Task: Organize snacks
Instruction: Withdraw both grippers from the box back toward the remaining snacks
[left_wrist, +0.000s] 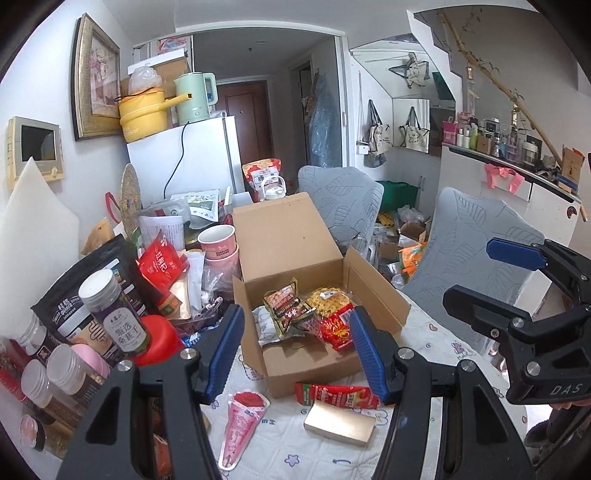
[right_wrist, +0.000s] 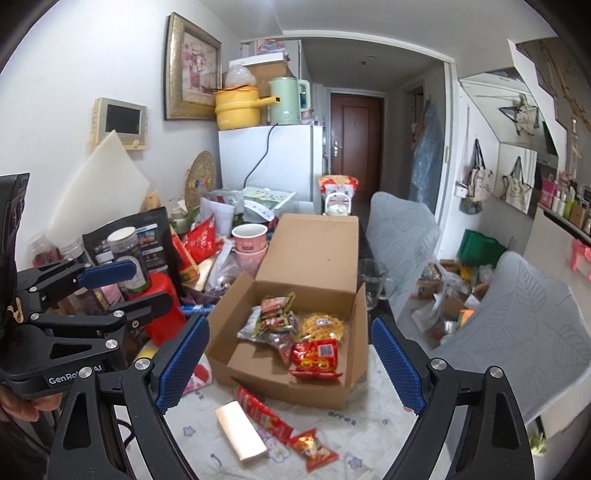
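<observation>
An open cardboard box (left_wrist: 314, 369) (right_wrist: 280, 380) stands on the quilted table with several snack packets inside, among them a red bag (right_wrist: 317, 358) and a yellow waffle pack (right_wrist: 323, 326). In front of it lie a long red packet (left_wrist: 336, 395) (right_wrist: 262, 410), a gold box (left_wrist: 340, 428) (right_wrist: 240, 432), a pink cone packet (left_wrist: 240, 417) and a small red packet (right_wrist: 312, 448). My left gripper (left_wrist: 295, 354) (right_wrist: 147, 286) hovers before the box, open and empty. My right gripper (right_wrist: 291, 365) (left_wrist: 476, 277) hangs beside it, open wide and empty.
Jars (left_wrist: 114, 310), dark bags, a red tub (left_wrist: 159, 339) and pink cups (left_wrist: 218, 243) crowd the table's left. A glass (right_wrist: 371, 280) stands right of the box. Two grey chairs (left_wrist: 480, 258) line the right side. A white fridge (left_wrist: 184, 162) stands behind.
</observation>
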